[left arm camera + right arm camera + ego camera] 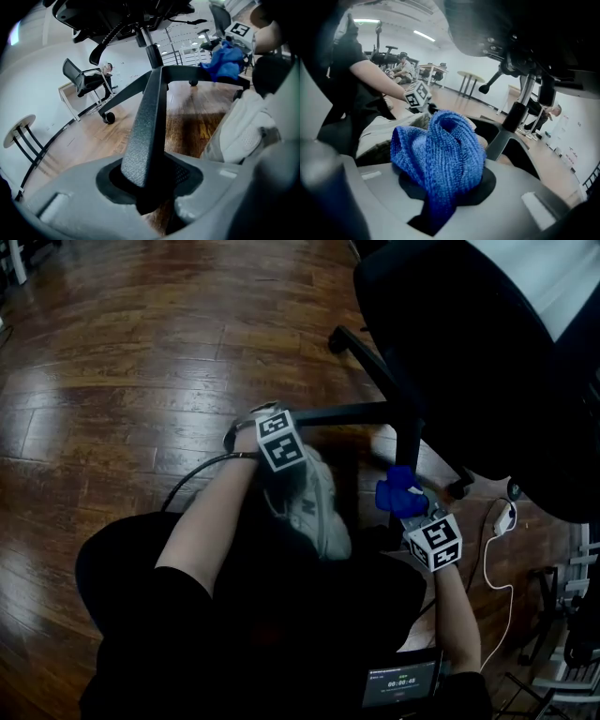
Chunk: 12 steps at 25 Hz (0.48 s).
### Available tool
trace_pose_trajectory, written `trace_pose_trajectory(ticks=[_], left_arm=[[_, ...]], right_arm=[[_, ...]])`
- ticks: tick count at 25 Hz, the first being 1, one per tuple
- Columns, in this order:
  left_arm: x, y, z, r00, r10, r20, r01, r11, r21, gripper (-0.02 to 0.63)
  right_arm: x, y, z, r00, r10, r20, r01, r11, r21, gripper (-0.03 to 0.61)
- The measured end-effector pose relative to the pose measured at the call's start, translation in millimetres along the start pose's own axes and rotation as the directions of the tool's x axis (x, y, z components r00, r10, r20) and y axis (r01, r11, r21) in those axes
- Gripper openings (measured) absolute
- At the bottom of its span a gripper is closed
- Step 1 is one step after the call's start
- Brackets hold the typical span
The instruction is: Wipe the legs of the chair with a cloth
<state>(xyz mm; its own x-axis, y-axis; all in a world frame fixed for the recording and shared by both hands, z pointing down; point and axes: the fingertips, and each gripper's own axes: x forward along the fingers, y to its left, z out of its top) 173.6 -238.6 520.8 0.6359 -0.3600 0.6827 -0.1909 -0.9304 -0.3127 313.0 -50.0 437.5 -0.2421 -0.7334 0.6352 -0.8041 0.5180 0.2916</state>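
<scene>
A black office chair (487, 362) stands at the upper right on its star base. My left gripper (278, 427) is shut on one chair leg (352, 412) that runs left from the hub; in the left gripper view that textured leg (146, 117) sits clamped in my left gripper (145, 190). My right gripper (412, 514) is shut on a bunched blue cloth (400, 491), which lies against the base near the hub. The cloth (440, 150) fills the right gripper view above my right gripper (438, 201). It also shows on another leg as a blue cloth (225, 61).
The person's white shoe (319, 512) rests on the wooden floor (112, 381) between the grippers. Another leg with its caster (339, 338) points up and left. A white cable and plug (502, 521) lie at the right. Other chairs (84, 79) and tables stand farther off.
</scene>
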Motion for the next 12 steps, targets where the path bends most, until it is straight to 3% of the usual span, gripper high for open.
trace_pose_trajectory(ticks=[6,12], left_arm=[[0.3,-0.2,0.9,1.000,0.003,0.001,-0.003,1.000,-0.013,0.149],[0.4,1.3,1.9,1.000,0.007,0.006,-0.007,1.000,-0.001,0.149]], right_arm=[[-16.5,33.9,-21.0,0.998,0.050,-0.047,-0.052,0.997,-0.051,0.078],[3.2,0.6,-4.2,1.000,-0.002,-0.010,0.002,0.999,-0.047,0.078]])
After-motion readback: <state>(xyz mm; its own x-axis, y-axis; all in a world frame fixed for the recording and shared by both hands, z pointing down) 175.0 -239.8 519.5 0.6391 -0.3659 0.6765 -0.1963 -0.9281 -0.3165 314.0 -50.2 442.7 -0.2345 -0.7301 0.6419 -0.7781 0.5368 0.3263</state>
